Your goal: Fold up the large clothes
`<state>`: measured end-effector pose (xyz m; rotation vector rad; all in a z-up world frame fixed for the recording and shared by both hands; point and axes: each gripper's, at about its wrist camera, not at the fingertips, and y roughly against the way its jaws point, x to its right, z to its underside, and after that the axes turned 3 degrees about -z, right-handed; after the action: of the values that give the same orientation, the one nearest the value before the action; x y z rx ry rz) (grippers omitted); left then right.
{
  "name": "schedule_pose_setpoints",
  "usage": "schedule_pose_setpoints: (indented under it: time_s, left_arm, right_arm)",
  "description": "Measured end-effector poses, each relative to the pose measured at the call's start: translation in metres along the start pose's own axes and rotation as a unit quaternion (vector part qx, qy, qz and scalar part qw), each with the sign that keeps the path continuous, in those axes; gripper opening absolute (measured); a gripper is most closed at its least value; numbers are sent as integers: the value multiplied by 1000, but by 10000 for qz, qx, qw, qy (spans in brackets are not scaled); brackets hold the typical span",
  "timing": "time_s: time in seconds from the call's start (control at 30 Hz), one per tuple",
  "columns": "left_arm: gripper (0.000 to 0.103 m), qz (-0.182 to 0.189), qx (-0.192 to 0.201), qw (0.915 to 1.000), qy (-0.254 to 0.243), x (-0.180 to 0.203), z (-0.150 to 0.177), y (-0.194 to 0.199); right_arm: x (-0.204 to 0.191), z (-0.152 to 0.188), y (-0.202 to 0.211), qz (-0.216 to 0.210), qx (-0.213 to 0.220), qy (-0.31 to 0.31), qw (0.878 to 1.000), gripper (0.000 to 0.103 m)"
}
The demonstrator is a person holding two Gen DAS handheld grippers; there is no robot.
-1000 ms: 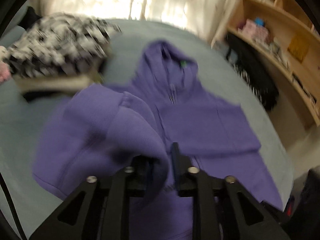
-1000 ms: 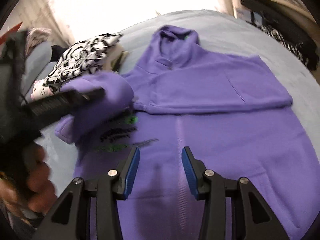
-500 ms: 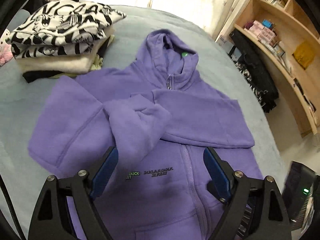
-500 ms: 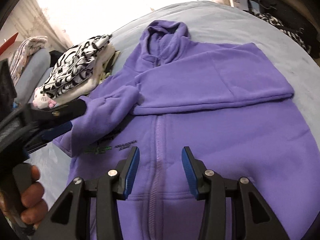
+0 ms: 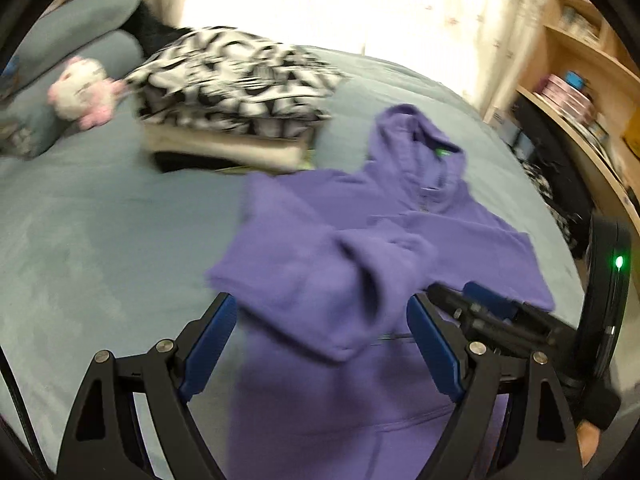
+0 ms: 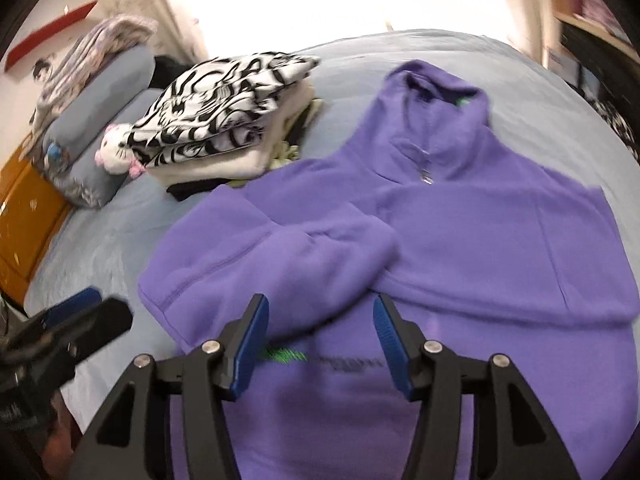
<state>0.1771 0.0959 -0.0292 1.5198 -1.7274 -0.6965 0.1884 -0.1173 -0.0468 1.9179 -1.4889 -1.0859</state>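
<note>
So both sleeves of the purple hoodie point(image 6: 460, 240) lie crossed over its chest on the bed point(image 5: 100, 240), my left gripper point(image 5: 320, 340) and right gripper point(image 6: 316, 340) hover gaping and empty, and the body folds remain.

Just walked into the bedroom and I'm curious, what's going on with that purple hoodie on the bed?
A person with a handheld gripper in each hand is folding the purple hoodie, which lies face up on the grey bed. Both sleeves are folded across the chest. The left gripper and right gripper hover open above the hoodie's lower half, gripping nothing. A stack of folded clothes sits beside the hoodie, with a plush toy next to it.
</note>
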Motion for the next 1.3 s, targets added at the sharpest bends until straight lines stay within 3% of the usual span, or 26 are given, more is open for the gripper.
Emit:
schedule_pose_setpoints:
  time_s: [0.13,0.33,0.47,0.67,0.7,0.73,0.8,0.83,0.97,1.17,1.27,1.3]
  left_arm:
    - [86,-197,-49,9991,384,-38,5,-1]
    - [86,-308,-168,9970,696,-73,15,-7]
    - [86,-255,-249,9969,698,-80,21,-12]
    - [86,-115,-356,9970,680,-82,28,-18]
    - [86,-95,-368,9970,675,-81,29,-18]
    - [86,-86,-373,9970,670,-81,29,-18]
    - [86,-54,-373,9972,653,-81,30,-17]
    - [86,-48,-364,9972,645,-81,30,-16]
    - [86,-67,-304,9975,627,-81,32,-11]
    - [86,-41,-264,9974,668,-82,32,-8]
    - [86,-27,-257,9977,626,-78,33,-8]
    - [86,-24,-259,9979,597,-76,33,-9]
  right_arm:
    - [-21,-23,-25,53,-177,151,9997,55]
    - [-41,-40,-54,532,-479,333,9969,55]
    - [-53,-30,-70,1001,-791,776,9888,55]
    - [-42,-5,-81,1227,-1109,792,9830,54]
    - [-39,-1,-81,1217,-1113,777,9832,53]
    - [-37,1,-80,1204,-1082,786,9837,38]
    - [-34,5,-77,1235,-1042,750,9840,22]
    - [-32,4,-74,1212,-1000,689,9852,17]
    - [-36,-9,-40,1037,-464,697,9911,15]
    - [-39,-48,40,234,1015,784,9915,15]
    - [-16,-56,60,320,1585,576,9852,19]
    - [-4,-57,59,388,1603,409,9855,26]
